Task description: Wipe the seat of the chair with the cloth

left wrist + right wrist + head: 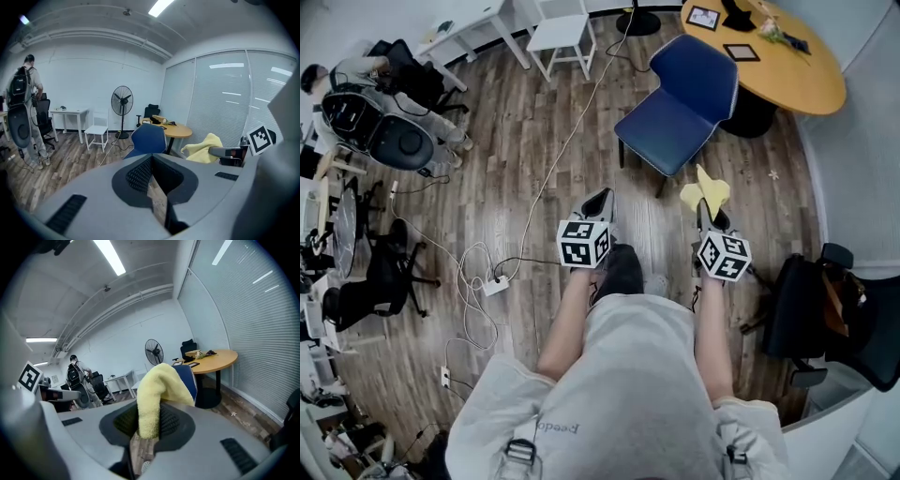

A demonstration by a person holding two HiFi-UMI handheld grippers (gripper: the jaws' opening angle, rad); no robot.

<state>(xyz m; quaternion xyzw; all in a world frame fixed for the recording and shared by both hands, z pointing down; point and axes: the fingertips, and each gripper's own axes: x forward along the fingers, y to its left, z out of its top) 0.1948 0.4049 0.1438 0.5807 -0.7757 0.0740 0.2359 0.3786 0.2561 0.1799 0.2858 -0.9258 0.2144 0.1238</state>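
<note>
The blue chair stands on the wood floor ahead of me, its seat bare; it also shows in the left gripper view and, partly behind the cloth, in the right gripper view. My right gripper is shut on the yellow cloth, which sticks up out of the jaws, short of the chair's near edge. The left gripper is held level with it to the left, shut and holding nothing. From the left gripper view the cloth shows at the right.
A round wooden table with small items stands right behind the chair. A white stool and a fan are farther back. Cables and a power strip lie on the floor at left. A black office chair is at right. A person with a backpack stands far left.
</note>
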